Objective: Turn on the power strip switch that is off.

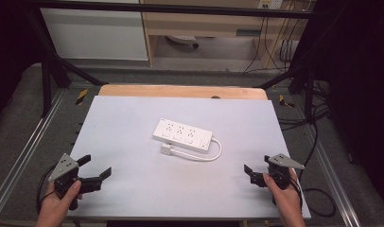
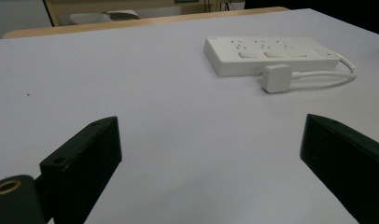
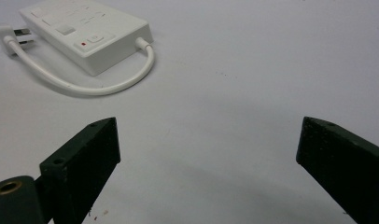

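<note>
Power strip: white power strip [image 1: 183,135] lies flat near the table centre, a bit toward the far edge. I see 3 outlet groups w/ switches on top, red dot by the end switch in the right gripper view [image 3: 85,30].
Cord: short white cord [image 1: 206,155] leaves the strip's right end, loops along its near side.
Plug: white plug [image 1: 167,149] rests on the table just beside the strip's near long side, not plugged in; prongs visible in the right gripper view [image 3: 5,33].
Table: white top [image 1: 133,118], wooden strip along the far edge.
Left gripper: left gripper [image 1: 91,169] near the near-left corner, held in my left hand [image 1: 57,205]; jaws spread wide, nothing between them.
Right gripper: right gripper [image 1: 256,169] near the near-right corner, in my right hand [image 1: 287,198]; jaws parted wide in its own view, nothing between them.
Gap: both grippers well apart from the strip.
</note>
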### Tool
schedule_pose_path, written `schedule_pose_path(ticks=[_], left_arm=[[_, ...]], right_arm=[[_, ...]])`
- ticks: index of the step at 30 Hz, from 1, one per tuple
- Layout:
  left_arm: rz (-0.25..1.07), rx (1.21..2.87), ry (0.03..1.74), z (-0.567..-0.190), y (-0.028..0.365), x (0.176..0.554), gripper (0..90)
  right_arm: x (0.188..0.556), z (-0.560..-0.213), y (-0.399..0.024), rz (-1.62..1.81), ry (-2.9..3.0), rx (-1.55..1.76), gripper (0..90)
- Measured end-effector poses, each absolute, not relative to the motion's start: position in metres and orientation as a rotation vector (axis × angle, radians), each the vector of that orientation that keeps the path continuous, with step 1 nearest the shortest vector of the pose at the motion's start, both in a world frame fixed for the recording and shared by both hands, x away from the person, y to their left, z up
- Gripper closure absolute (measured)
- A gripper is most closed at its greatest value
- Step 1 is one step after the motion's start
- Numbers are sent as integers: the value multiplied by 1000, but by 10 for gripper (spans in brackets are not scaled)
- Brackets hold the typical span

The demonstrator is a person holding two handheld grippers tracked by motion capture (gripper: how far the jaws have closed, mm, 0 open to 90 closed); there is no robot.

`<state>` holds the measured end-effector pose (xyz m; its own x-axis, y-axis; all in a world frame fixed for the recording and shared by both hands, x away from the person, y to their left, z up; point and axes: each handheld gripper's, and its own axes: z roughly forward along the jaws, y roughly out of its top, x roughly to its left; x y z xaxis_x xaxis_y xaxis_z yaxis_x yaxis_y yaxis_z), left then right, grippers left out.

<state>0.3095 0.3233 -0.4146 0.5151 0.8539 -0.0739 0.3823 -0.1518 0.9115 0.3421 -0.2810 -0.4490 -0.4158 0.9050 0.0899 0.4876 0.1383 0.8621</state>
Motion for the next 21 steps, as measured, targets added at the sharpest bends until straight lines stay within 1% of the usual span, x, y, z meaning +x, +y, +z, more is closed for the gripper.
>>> schedule_pose_path(ticks=[11,21], left_arm=[[575,1756,1043,-415,323,310,56],[572,1764,1040,-416,322,310,56]], right_arm=[[343,-448,-283,1224,1952,1351,50],[344,-439,-284,1277,1916,1345,47]])
